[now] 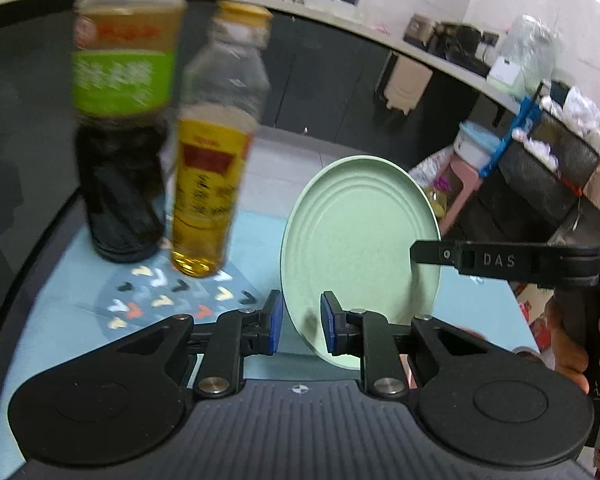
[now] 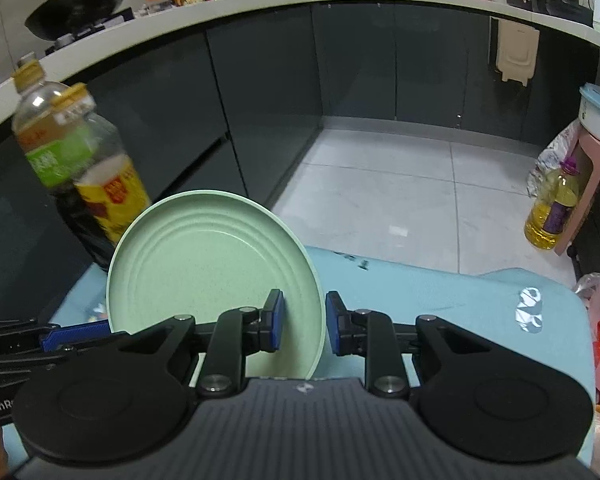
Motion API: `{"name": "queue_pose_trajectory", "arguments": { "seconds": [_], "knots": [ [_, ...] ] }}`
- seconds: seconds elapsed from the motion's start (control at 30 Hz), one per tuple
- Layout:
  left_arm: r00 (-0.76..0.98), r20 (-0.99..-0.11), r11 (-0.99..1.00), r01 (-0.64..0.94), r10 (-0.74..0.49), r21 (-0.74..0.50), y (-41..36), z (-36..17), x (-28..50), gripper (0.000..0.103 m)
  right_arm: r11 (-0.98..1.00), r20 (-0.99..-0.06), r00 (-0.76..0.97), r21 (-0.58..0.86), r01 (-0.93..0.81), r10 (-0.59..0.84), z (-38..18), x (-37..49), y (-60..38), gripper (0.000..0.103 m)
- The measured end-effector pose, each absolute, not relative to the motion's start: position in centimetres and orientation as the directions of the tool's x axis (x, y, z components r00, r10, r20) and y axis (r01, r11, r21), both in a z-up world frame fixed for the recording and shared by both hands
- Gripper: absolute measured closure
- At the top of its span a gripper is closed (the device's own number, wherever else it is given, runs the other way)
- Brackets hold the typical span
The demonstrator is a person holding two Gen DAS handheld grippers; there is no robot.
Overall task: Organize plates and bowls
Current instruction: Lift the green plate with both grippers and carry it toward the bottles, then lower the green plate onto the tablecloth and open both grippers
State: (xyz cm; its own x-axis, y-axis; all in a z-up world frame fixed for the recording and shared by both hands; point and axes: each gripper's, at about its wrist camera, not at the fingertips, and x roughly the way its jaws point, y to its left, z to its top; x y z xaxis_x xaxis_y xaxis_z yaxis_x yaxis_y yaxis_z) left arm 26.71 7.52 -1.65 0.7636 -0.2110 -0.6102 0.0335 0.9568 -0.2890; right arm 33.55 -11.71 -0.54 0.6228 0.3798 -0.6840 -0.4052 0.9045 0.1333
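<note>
Counter (image 2: 440, 292): light blue cover, a patterned mat (image 1: 140, 300) at its far left.

Plate (image 1: 360, 248): pale green with fine speckle, round, concentric ridges stepping in from a raised rim to a flat centre. It's tilted up on edge above the near-middle of the counter, held between your two tools, underside or face I can't tell.

Dark bottle (image 1: 124, 120): green label, blurred, far left, standing at the mat's edge. Yellow bottle (image 1: 212, 184): yellow liquid, yellow label and cap, just right of the dark one.

Your left tool (image 1: 299, 326): pads nearly together, pinching the plate's near-left rim. Your right tool (image 2: 303, 326): narrow gap, rim sits between the blue pads, pinching the plate's right edge; from the left view its finger reaches over the plate's right side.
</note>
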Motion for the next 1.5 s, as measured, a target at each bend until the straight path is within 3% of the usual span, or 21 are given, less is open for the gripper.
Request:
{"name": "queue_pose_trajectory", "arguments": {
  "seconds": [0.37,0.9,1.5],
  "knots": [
    [0.828,-0.559,0.969,-0.098,-0.047,-0.227,13.5,0.3,20.9,0.084,0.844,-0.670,0.584,0.123,-0.522,0.459,1.6,28.1,-5.1,0.083],
    [0.753,-0.655,0.935,-0.185,-0.062,-0.301,18.6,-5.4,16.4,0.084,0.795,-0.788,0.455,0.070,-0.603,0.415,-2.1,23.7,0.4,0.083],
    [0.720,-0.689,0.934,-0.188,-0.080,-0.305,18.7,-7.3,17.0,0.084,0.806,-0.822,0.422,0.073,-0.588,0.382,-4.2,24.6,1.4,0.083]
  ]
}}
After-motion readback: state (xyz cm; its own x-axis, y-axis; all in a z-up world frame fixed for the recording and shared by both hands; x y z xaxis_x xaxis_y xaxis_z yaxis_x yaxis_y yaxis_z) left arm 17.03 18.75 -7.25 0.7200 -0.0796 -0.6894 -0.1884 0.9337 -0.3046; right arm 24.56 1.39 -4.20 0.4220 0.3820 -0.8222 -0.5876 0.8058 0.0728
